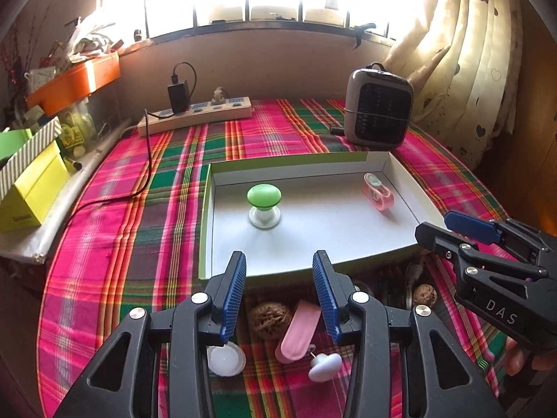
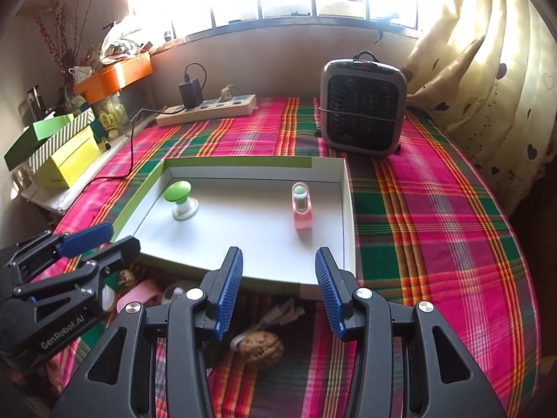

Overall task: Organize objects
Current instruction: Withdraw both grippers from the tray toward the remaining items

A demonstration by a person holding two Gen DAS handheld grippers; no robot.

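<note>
A shallow white tray point(image 1: 330, 233) with a green rim lies on the plaid cloth. In it stand a green knob on a white base point(image 1: 264, 202) and a pink clip-like piece point(image 1: 377, 191). My left gripper point(image 1: 278, 264) hangs open over the tray's near edge, with nothing between its pads. Below it on the cloth lie a walnut point(image 1: 269, 318), a pink flat piece point(image 1: 299, 331), a white round cap point(image 1: 226, 360) and a white knob point(image 1: 325, 365). My right gripper point(image 2: 278, 261) is open and empty too, above a second walnut point(image 2: 261, 346) and a white cable point(image 2: 278, 313).
A grey fan heater point(image 1: 377, 111) stands behind the tray at the right. A power strip point(image 1: 195, 116) with a black charger sits at the back, its cord point(image 1: 146, 174) trailing left. Yellow and striped boxes point(image 1: 31, 181) crowd the left ledge. A curtain point(image 2: 487, 87) hangs at the right.
</note>
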